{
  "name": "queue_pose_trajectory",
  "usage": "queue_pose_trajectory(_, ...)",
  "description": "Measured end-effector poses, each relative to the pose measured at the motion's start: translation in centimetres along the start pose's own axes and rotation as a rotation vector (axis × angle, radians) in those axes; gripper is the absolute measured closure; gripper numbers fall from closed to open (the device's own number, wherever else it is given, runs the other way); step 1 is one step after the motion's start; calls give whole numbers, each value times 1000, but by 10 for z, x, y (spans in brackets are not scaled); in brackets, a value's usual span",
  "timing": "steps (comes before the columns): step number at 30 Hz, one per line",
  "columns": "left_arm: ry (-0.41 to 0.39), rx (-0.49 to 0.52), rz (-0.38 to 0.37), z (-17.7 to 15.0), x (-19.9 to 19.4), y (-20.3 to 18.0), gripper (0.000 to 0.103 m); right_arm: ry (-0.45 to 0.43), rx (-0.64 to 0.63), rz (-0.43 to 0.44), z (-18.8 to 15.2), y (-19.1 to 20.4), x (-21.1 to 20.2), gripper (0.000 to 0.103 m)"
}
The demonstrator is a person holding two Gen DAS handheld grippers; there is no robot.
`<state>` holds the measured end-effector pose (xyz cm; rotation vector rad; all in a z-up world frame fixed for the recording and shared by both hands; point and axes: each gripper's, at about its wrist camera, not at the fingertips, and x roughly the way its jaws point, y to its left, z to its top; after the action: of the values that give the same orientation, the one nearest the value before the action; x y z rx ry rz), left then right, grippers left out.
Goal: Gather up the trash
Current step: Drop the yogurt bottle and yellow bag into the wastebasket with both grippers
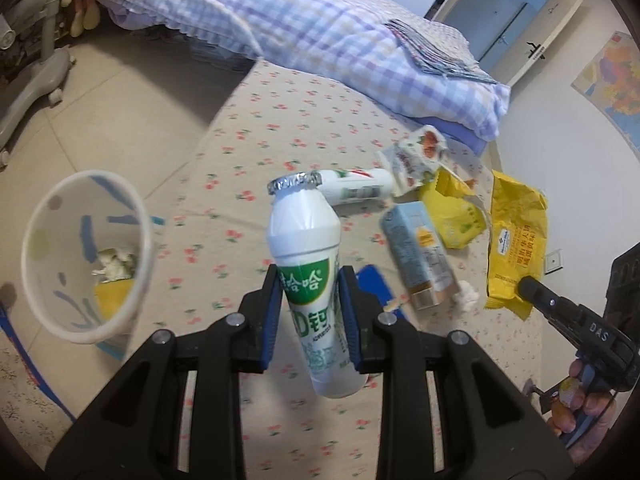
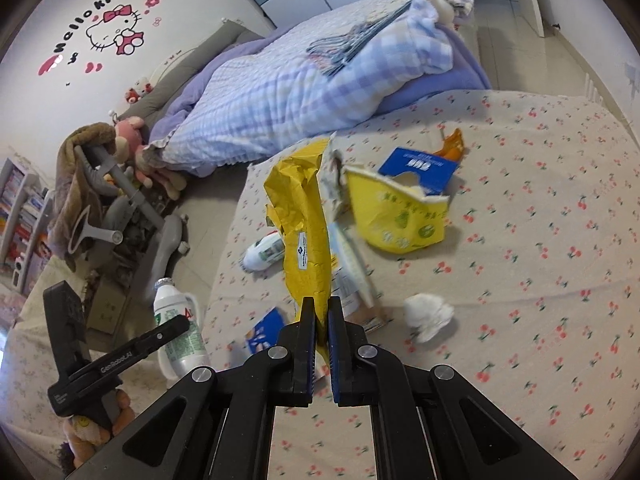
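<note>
My left gripper [image 1: 308,280] is shut on a white yogurt-drink bottle [image 1: 306,248] with a green label and foil cap, held upright above the bed; it also shows in the right wrist view [image 2: 178,320]. My right gripper [image 2: 321,306] is shut on a yellow snack wrapper [image 2: 306,224], which also shows in the left wrist view [image 1: 516,240]. A white trash bin [image 1: 86,256] with blue marks stands at the left and holds some trash. A second white bottle [image 1: 356,190] lies on the bed.
On the cherry-print sheet [image 2: 540,260] lie a yellow torn bag [image 2: 396,216], a blue box [image 2: 418,170], a crumpled tissue [image 2: 430,314], a light-blue carton [image 1: 420,256] and a small juice carton [image 1: 416,156]. A checked quilt [image 1: 320,32] lies behind. A grey stroller [image 2: 116,216] stands on the floor.
</note>
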<state>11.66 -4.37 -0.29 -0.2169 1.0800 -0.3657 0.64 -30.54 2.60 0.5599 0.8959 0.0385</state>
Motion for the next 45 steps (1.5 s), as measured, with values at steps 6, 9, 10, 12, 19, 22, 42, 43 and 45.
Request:
queue_pose_trajectory(6, -26, -37, 29, 3, -15, 37, 73, 34, -71, 43, -5, 42, 20, 97)
queue_pose_trajectory(9, -39, -82, 53, 7, -23, 65, 73, 63, -104, 79, -7, 67, 37, 97)
queue_pose_trajectory(10, -45, -95, 59, 8, -25, 74, 73, 76, -113, 91, -8, 76, 46, 97)
queue_pose_trajectory(12, -54, -120, 79, 10, -31, 95, 73, 101, -125, 111, -11, 91, 62, 97)
queue_pose_trajectory(19, -64, -187, 153, 9, -42, 153, 73, 205, -181, 164, -30, 151, 124, 97)
queue_pose_trajectory(22, -60, -212, 172, 8, -45, 172, 73, 243, -192, 185, -39, 172, 148, 97)
queue_pose_trajectory(42, 13, -257, 225, 4, -30, 220, 73, 272, -186, 248, -61, 213, 202, 42)
queue_pose_trajectory(43, 15, -252, 230, 5, -28, 220, 73, 268, -191, 238, -60, 212, 198, 42)
queue_pose_trajectory(45, 20, -241, 237, 6, -25, 219, 73, 255, -202, 221, -58, 208, 190, 42)
